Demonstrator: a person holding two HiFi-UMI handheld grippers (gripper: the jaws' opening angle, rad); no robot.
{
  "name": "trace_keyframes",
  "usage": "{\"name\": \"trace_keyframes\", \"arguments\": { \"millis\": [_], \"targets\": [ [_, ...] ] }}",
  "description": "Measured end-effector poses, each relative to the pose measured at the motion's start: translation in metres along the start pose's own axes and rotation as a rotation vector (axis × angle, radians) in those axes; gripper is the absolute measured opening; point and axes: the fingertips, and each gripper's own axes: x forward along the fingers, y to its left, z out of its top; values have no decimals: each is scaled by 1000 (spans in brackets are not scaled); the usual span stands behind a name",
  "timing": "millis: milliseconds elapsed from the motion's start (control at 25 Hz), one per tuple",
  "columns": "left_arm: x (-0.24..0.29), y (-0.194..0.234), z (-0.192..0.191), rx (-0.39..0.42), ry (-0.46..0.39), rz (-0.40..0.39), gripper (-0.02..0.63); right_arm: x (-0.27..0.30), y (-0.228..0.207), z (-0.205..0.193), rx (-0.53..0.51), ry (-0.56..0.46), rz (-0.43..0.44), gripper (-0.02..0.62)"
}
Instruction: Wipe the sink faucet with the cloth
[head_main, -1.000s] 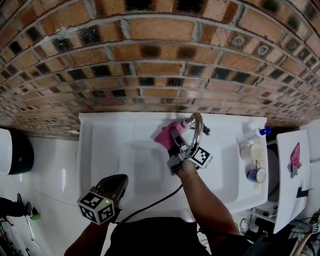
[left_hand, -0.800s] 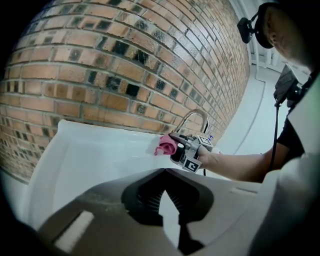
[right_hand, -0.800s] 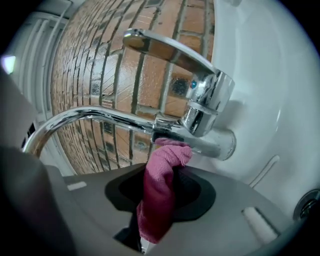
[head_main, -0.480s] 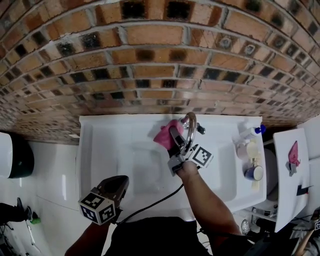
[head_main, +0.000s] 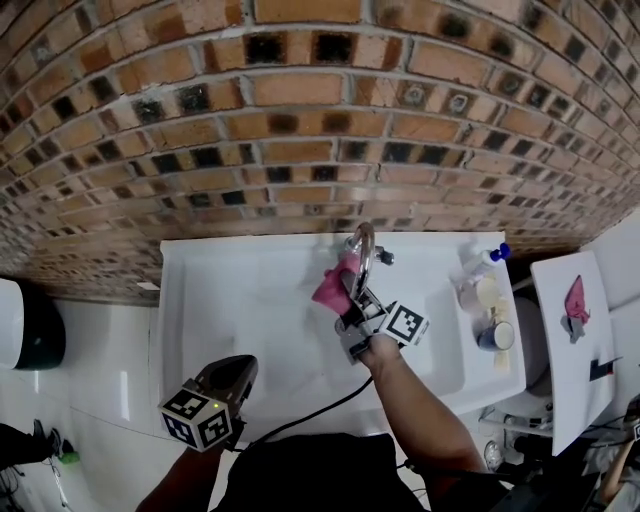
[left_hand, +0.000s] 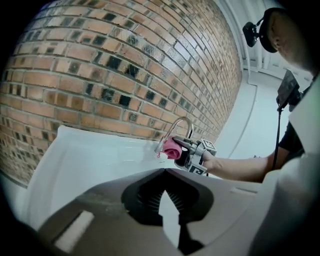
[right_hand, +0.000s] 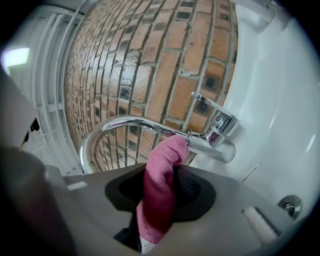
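Pink cloth (right_hand: 165, 160) pinched upright between the jaws of the right gripper (right_hand: 161, 187), its rolled top touching the underside of the chrome faucet (right_hand: 125, 125) close to the base and lever. From the head view, same cloth (head_main: 333, 287) just left of the faucet (head_main: 362, 250) arch, at the back middle of the white sink (head_main: 220, 290); right gripper (head_main: 347, 292) reaching in from the near edge, marker cube facing up, forearm behind it. Left gripper (head_main: 238, 372) low at the near left, by the sink's front edge, well apart from the faucet. Jaws of the left gripper (left_hand: 163, 171) pressed together at the tips, nothing between them, pointing across the basin towards the cloth (left_hand: 172, 148) and faucet (left_hand: 181, 125). Brick wall (head_main: 300, 120) directly behind the sink. On the sink's right rim, a bottle (head_main: 482, 262) with a blue cap and a blue cup (head_main: 495, 336), both well apart from the cloth.
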Motion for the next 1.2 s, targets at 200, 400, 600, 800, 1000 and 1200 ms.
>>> {"name": "trace_keyframes", "arguments": {
  "millis": [200, 400, 600, 800, 1000, 1200],
  "targets": [
    [-6, -16, -2, 27, -25, -45, 6, -35, 14, -2, -37, -14, -24, 132],
    [-8, -34, -10, 32, -23, -109, 6, -78, 39, -8, -72, -23, -54, 132],
    [-5, -60, -12, 65, -26, -163, 6, -130, 60, -22, -151, 8, -145, 132],
    [-11, -87, -13, 64, -91, -148, 6, -169, 100, -39, -494, 188, -170, 133],
    [-19, -112, -34, 1, -122, -99, 6, -224, 125, -55, -574, 266, -175, 132],
    [-29, -152, -61, 2, -124, -72, 6, -277, 155, -67, -667, 327, -145, 132]
  ]
}}
